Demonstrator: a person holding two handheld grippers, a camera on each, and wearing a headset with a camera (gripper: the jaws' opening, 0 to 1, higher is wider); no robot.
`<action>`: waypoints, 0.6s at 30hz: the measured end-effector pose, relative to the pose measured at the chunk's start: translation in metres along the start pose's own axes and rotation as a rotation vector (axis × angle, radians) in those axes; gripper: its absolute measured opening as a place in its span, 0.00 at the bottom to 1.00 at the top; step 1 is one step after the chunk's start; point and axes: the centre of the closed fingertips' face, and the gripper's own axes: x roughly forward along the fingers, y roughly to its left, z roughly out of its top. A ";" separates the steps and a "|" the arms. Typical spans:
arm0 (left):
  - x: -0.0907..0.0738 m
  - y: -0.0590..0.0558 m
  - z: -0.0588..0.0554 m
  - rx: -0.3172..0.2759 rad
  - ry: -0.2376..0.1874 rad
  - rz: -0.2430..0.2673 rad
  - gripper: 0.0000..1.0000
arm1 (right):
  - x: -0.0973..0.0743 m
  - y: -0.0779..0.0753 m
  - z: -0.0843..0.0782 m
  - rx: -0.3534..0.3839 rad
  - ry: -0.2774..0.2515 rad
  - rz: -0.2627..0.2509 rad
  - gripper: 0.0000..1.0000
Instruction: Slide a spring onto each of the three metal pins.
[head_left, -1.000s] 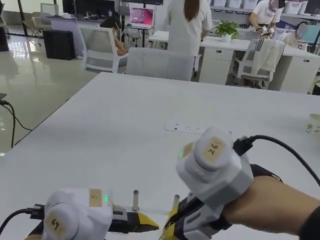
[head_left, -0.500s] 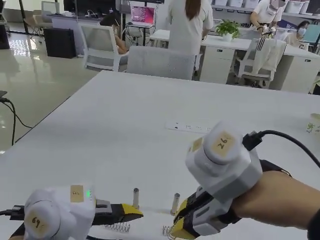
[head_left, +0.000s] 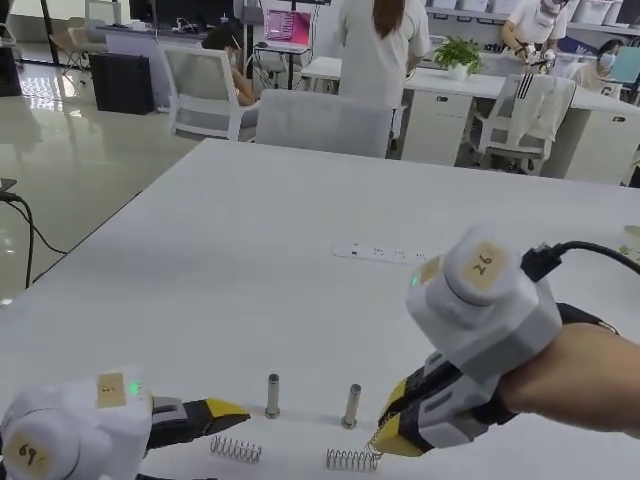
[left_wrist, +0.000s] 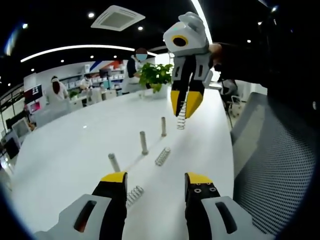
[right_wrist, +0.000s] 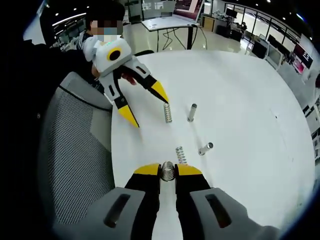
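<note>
Two metal pins (head_left: 272, 395) (head_left: 351, 405) stand upright on the white table (head_left: 300, 250). My right gripper (head_left: 385, 445) is shut on a spring (right_wrist: 167, 171), which pokes out past its yellow tips (head_left: 352, 459) just right of the pins. In the left gripper view that held spring (left_wrist: 182, 116) hangs beside the farthest of three pins (left_wrist: 163, 126) (left_wrist: 143, 142) (left_wrist: 114, 162). My left gripper (left_wrist: 157, 178) is open with nothing in it, left of the pins (head_left: 225, 410). Two loose springs (left_wrist: 162, 156) (left_wrist: 133, 194) lie on the table near the pins.
A white power strip (head_left: 385, 254) lies farther back on the table. Behind me is a grey mesh chair (right_wrist: 75, 150). Beyond the far table edge are chairs (head_left: 320, 120), desks and several people.
My left gripper has drawn back to the left, away from the pins. My right gripper has shifted slightly right with the spring. The head camera has tilted down, bringing the springs into view.
</note>
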 end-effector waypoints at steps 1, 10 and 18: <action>-0.001 0.001 -0.001 -0.001 0.000 0.005 0.40 | -0.001 -0.002 -0.001 0.001 0.002 -0.003 0.08; -0.007 0.005 -0.006 -0.004 0.009 0.040 0.42 | -0.011 -0.016 -0.012 0.014 0.025 -0.025 0.08; -0.008 0.005 -0.008 -0.015 0.009 0.050 0.43 | -0.025 -0.038 -0.018 0.029 0.035 -0.069 0.08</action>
